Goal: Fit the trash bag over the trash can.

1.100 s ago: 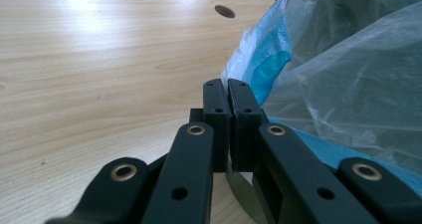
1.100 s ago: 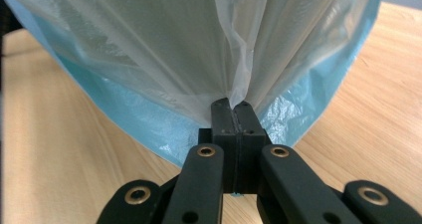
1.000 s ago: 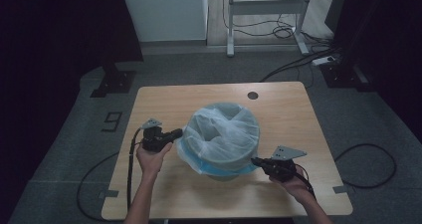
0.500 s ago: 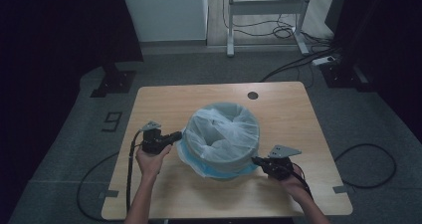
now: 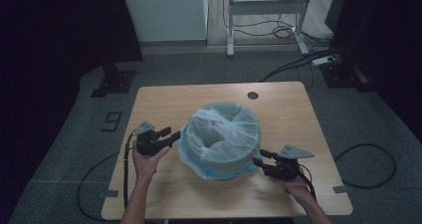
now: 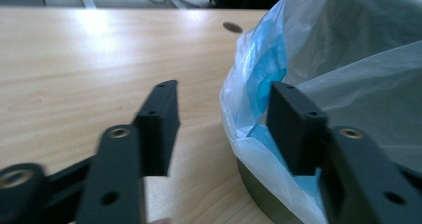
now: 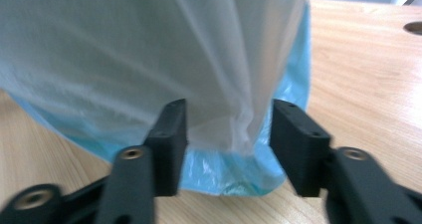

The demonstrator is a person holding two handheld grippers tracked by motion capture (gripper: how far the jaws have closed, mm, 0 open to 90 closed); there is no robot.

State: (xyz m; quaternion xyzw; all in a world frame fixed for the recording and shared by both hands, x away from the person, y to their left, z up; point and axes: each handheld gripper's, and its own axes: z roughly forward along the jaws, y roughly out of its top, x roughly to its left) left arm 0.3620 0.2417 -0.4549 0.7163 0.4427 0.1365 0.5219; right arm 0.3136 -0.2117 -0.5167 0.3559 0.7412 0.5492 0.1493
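Observation:
A round dark bin [image 6: 254,184] stands mid-table, lined with a translucent white bag [image 5: 224,134] over a blue bag [image 5: 191,157] whose hem spreads on the table around the base. My left gripper [image 5: 171,136] is at the bin's left side, open; in the left gripper view its jaws [image 6: 224,97] straddle the bag's bulging edge [image 6: 259,64] without pinching it. My right gripper [image 5: 260,157] is at the bin's front right, open. Between its jaws [image 7: 230,112] hangs a fold of the white bag [image 7: 149,50], with the blue hem [image 7: 224,171] below.
The wooden table [image 5: 164,104] has a dark cable hole [image 5: 253,95] near its far edge. Bare wood lies left of and behind the bin. Cables trail on the floor [image 5: 368,149] around the table, and a desk frame [image 5: 263,7] stands beyond.
The bag has settled a little tighter around the bin. Both grippers stay close to where they were, beside the bin.

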